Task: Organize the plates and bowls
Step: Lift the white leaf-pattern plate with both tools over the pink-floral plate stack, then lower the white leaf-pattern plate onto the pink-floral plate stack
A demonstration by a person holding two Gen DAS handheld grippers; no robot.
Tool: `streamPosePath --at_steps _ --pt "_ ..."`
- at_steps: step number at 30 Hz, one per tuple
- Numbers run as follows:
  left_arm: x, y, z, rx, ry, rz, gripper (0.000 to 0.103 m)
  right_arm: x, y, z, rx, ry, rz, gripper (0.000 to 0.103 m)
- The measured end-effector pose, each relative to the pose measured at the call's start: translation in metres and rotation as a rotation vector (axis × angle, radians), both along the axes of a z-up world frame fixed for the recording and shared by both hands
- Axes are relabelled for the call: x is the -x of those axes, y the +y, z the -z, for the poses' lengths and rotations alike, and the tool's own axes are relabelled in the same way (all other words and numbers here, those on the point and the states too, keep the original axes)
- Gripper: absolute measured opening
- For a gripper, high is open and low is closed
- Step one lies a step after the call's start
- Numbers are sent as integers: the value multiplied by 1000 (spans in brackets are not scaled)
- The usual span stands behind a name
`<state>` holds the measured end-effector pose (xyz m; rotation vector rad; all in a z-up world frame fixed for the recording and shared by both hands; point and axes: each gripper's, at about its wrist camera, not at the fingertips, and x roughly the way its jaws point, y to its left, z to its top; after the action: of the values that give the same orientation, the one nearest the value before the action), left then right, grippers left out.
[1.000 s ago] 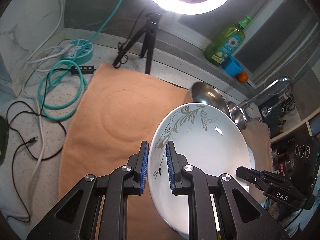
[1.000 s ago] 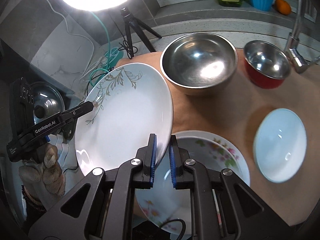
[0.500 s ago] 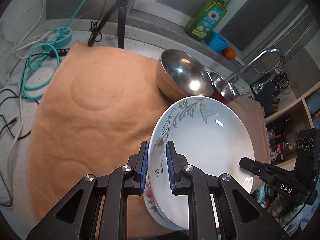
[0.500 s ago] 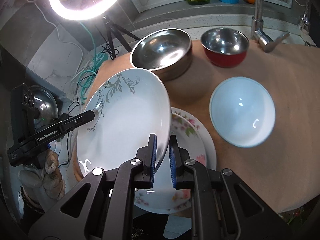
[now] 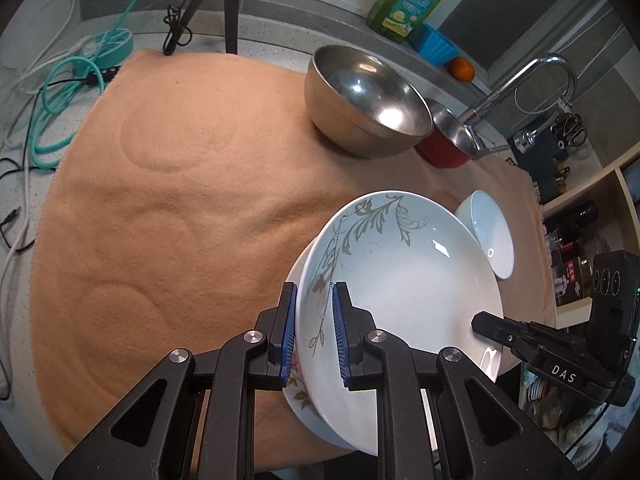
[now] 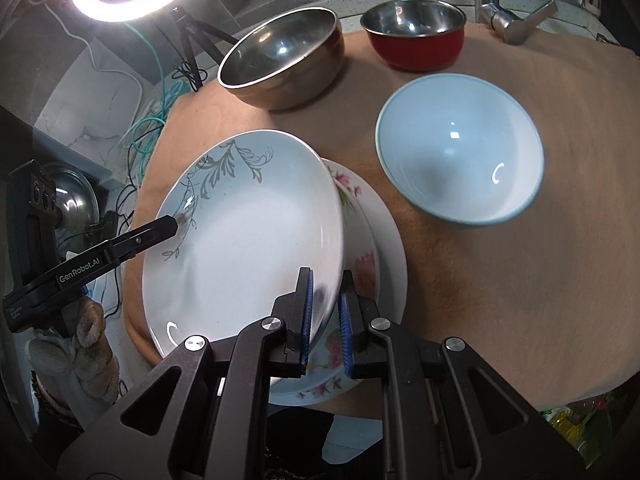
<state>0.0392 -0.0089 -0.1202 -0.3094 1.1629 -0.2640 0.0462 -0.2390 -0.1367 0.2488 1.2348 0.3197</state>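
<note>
leaf-pattern plate (image 6: 248, 240) came down over the floral plate (image 6: 372, 264), both tongs clamped on its rim

the leaf-pattern plate, higher and tilted a second earlier, now sat low over the floral plate just beyond the tongs, apparently resting or nearly so; left tongs (image 5: 314, 332) pinched its near-left rim, right tongs (image 6: 325, 312) its near-right rim. stacking looked almost done, with release likely next. ahead of the right tongs stood the pale blue bowl (image 6: 460, 152), further off the steel bowl (image 6: 284, 56) and red bowl (image 6: 416, 40), all on the tan cloth (image 5: 168, 208) over the tabletop.

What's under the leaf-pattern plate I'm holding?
A floral plate lies beneath the leaf-pattern plate, on the orange cloth. Only its right and near rim shows; its centre is covered.
</note>
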Motion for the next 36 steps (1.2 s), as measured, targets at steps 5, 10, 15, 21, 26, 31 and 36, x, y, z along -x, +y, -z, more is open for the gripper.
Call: streamPosePath --at_steps 5,10,15,21,26,31,36 --pt "3 -6 2 -18 -1 16 16 2 -3 8 16 17 -4 12" --pt "4 -10 4 -37 -2 25 16 2 -4 13 21 26 -9 12" --pt "7 -12 8 -60 3 34 16 3 -2 11 45 12 -22 12" --pt "10 -11 11 -74 12 35 16 6 9 11 106 -14 -59 12" --pt "11 -15 12 -99 7 46 16 7 13 9 139 -26 -76 13" --pt "12 -18 13 -124 1 56 16 8 16 7 180 -33 -99 15" --pt "13 -21 13 -143 0 67 16 6 14 6 166 -13 -105 16"
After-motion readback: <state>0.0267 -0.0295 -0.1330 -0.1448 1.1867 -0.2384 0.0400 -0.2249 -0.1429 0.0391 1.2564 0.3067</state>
